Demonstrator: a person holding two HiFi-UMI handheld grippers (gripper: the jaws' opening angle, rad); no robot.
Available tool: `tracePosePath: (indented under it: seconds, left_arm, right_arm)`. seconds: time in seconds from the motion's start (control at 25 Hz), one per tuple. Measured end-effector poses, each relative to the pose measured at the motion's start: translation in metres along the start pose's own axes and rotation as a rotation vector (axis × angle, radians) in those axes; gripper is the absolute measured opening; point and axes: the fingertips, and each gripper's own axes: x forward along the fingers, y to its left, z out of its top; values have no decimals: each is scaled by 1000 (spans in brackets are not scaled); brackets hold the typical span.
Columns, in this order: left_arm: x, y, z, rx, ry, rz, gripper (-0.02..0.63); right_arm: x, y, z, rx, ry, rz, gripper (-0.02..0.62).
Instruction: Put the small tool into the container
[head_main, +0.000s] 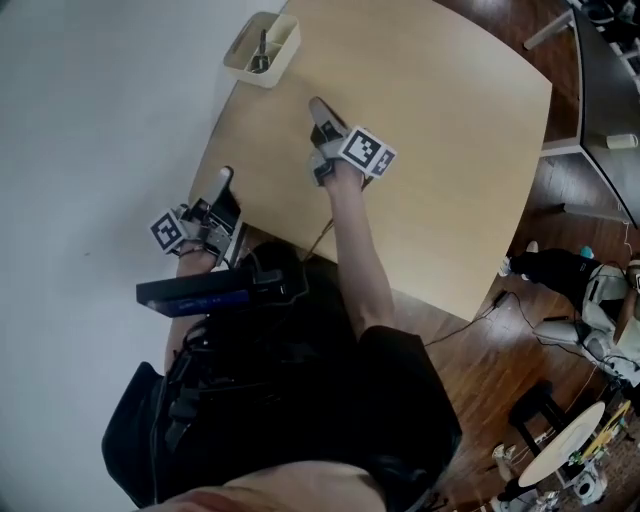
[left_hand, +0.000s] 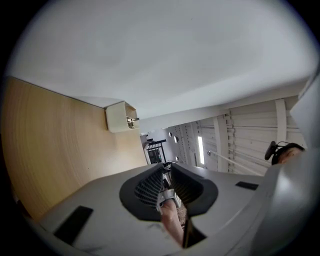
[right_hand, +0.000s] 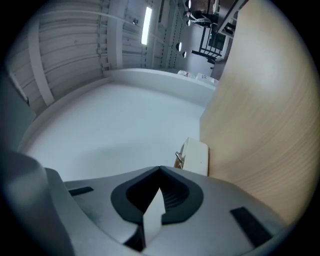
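Observation:
A cream rectangular container (head_main: 262, 48) stands at the far left corner of the round-cornered wooden table (head_main: 440, 150). A small metal tool (head_main: 260, 55) lies inside it. My right gripper (head_main: 318, 103) hovers over the table a little short of the container, pointing towards it, shut, with nothing held. The right gripper view shows its jaws (right_hand: 160, 168) meeting, with the container (right_hand: 196, 157) and the tool (right_hand: 178, 158) just beyond. My left gripper (head_main: 226, 175) stays at the table's near left edge, tips together. Its own view (left_hand: 167, 164) has the container (left_hand: 121, 116) farther off.
White floor (head_main: 90, 150) lies left of the table, right beside the container. Wooden floor (head_main: 520, 350) with cables, a black bag (head_main: 555, 270) and other clutter lies at the right. A dark desk (head_main: 605, 90) stands at the far right.

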Motion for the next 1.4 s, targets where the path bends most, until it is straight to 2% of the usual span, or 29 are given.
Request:
tracePosePath:
  seconds: [0.2, 0.36, 0.6, 0.76, 0.8, 1.0, 1.16, 1.32, 1.4]
  left_arm:
    - [9, -20, -10, 31, 85, -84, 40]
    - [15, -36, -18, 19, 133, -148, 40]
    - [14, 0, 8, -78, 145, -162, 40]
    - [3, -5, -29, -148, 133, -188, 40]
    - [2, -5, -26, -158, 128, -192, 40]
    - [-18, 15, 54, -144, 89, -212, 40]
    - [-28, 1, 59, -108, 23, -208, 40]
    - [-26, -5, 75, -73, -19, -198, 40]
    - [-11, -2, 54, -58, -21, -196, 40]
  right_arm:
    - [-70, 13, 5, -21, -111, 22, -18]
    - [-124, 23, 5, -77, -158, -14, -18]
    - [-148, 40, -37, -98, -173, -93, -18]
    - [-180, 58, -51, -136, -101, -125, -18]
    - [-176, 64, -52, -144, -91, -126, -18]
    - [-85, 90, -80, -221, -60, -69, -18]
    - [-67, 113, -84, -202, -16, 43, -19]
    - [-52, 122, -78, -256, 22, 54, -19]
    - [-69, 113, -62, -281, 21, 67, -20]
